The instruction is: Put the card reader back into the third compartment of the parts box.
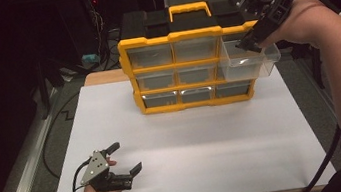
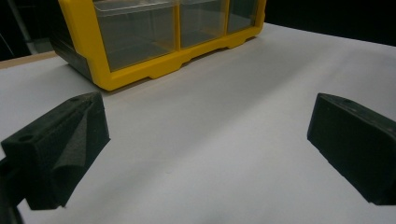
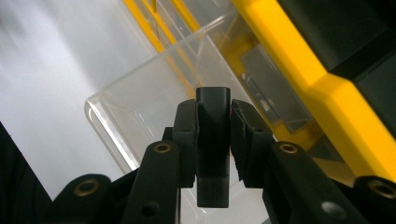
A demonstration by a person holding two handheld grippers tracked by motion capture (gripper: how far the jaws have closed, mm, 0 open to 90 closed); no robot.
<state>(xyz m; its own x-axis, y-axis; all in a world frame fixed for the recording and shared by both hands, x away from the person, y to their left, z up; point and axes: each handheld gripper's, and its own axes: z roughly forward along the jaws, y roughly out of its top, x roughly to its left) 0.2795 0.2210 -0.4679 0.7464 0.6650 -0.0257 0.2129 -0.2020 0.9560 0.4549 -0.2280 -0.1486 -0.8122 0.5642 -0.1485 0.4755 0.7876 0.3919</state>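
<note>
Item: right claw clamped on small black block over pulled-out clear drawer at two o'clock, drop pending; left claw wide, idle on tabletop.

The left gripper rests low with its fingers wide apart. The right gripper is raised, fingers squeezing a small black block.

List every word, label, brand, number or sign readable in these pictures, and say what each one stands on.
None can be read.
The yellow organizer shows no legible brand or label on its frame or handle.
Its clear drawers, including the pulled-out drawer, carry no markings.
The small black part clamped in the right tool is plain.
The white table sheet and the left tool bear no text.
</note>
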